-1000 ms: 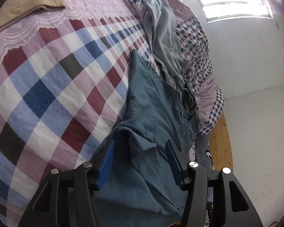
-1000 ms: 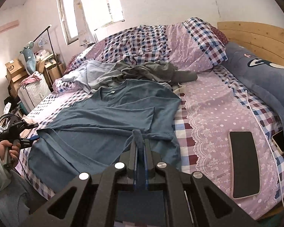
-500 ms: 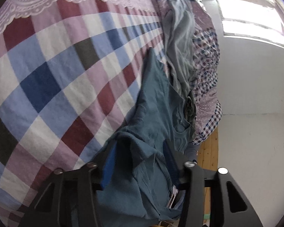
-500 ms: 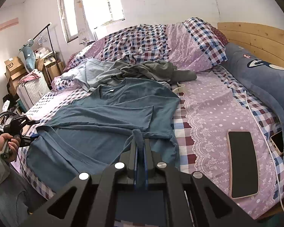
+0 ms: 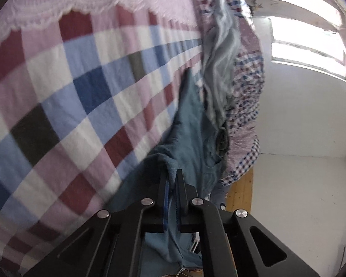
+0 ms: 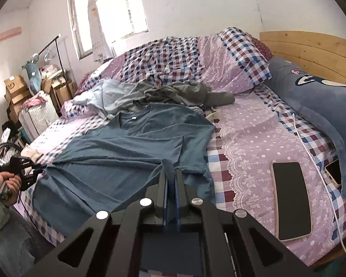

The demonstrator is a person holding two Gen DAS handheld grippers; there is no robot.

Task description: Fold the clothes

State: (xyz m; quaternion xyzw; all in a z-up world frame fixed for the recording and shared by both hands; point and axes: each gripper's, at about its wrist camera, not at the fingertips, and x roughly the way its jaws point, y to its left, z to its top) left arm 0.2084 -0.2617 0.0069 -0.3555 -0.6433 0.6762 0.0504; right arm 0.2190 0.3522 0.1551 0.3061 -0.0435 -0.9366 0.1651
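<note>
A teal blue T-shirt lies spread across the checked bedsheet, collar toward the far quilt. My right gripper is shut on a fold of its near hem, which pokes up between the blue pads. My left gripper is shut on the shirt's other bottom corner; the teal shirt stretches away from it in the left wrist view. From the right wrist view the left gripper shows at the bed's left edge, held by a hand.
A heap of grey and light blue clothes lies behind the shirt. Two phones and a white cable rest on the lilac sheet at the right. A blue pillow leans on the wooden headboard. Boxes and a clothes rack stand at the left.
My left gripper went from open around the shirt's corner to shut on it, and its view tilted closer to the sheet. My right gripper kept its hold, barely moving.
</note>
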